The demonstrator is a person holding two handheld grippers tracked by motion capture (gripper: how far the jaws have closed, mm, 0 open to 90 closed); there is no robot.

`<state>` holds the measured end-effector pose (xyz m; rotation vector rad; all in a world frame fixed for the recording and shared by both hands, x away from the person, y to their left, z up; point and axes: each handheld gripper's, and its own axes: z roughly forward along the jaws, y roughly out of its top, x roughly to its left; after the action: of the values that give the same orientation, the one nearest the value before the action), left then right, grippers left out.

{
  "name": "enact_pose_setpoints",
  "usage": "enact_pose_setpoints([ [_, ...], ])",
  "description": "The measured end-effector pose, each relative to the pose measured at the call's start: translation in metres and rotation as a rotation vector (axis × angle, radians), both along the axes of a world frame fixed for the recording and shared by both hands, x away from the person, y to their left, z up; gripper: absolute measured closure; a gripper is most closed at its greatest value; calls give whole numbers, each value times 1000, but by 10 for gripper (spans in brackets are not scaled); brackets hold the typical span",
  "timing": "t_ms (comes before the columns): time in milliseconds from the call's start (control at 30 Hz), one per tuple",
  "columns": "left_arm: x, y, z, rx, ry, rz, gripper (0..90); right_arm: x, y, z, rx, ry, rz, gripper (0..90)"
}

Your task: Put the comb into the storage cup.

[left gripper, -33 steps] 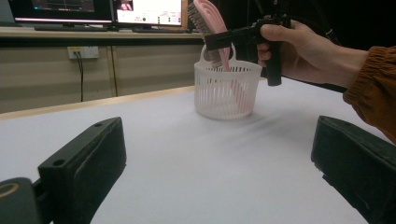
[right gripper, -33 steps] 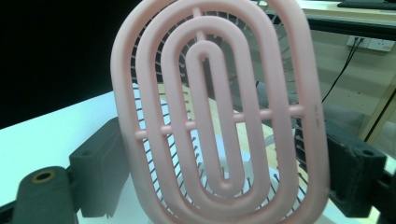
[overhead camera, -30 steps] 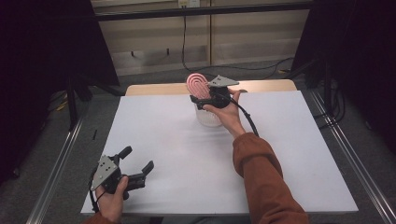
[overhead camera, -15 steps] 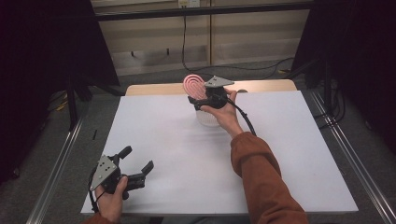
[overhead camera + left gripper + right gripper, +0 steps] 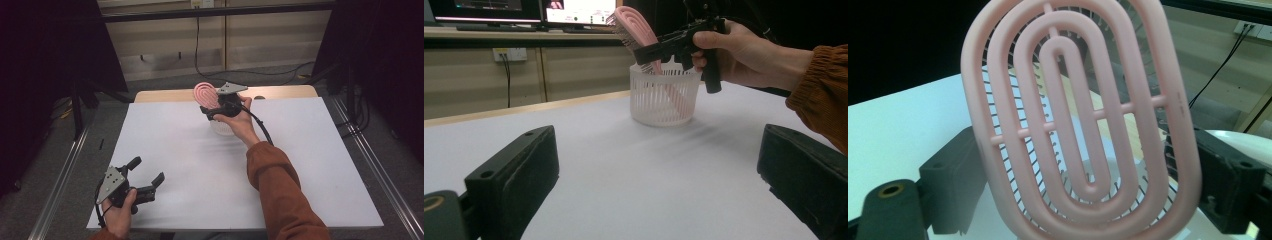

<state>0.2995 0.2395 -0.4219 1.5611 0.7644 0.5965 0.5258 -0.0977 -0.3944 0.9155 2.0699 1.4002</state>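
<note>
— White table (image 5: 200,165) under everything; what stands on it?
— At its far side, a white slatted basket (image 5: 663,98), with the pink hairbrush (image 5: 1078,125) propped in it, handle down.
— And the right gripper (image 5: 209,111)?
— Jaws clamped on the brush's head, either side.
— The left gripper (image 5: 148,176)?
— Near edge, well apart, jaws spread on nothing.
</note>
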Motion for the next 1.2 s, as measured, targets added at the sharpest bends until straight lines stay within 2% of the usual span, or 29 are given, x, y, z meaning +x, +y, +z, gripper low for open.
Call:
enact_pose_setpoints([
  [567,0,1,0,1,0,0,32,-3,-1,-1,-21,36,0,102],
  [800,0,0,0,2,0,1,32,-4,-6,0,-4,40,-22,64],
  [1200,0,0,0,2,-1,3,32,-13,-15,5,41,6,-36,46],
])
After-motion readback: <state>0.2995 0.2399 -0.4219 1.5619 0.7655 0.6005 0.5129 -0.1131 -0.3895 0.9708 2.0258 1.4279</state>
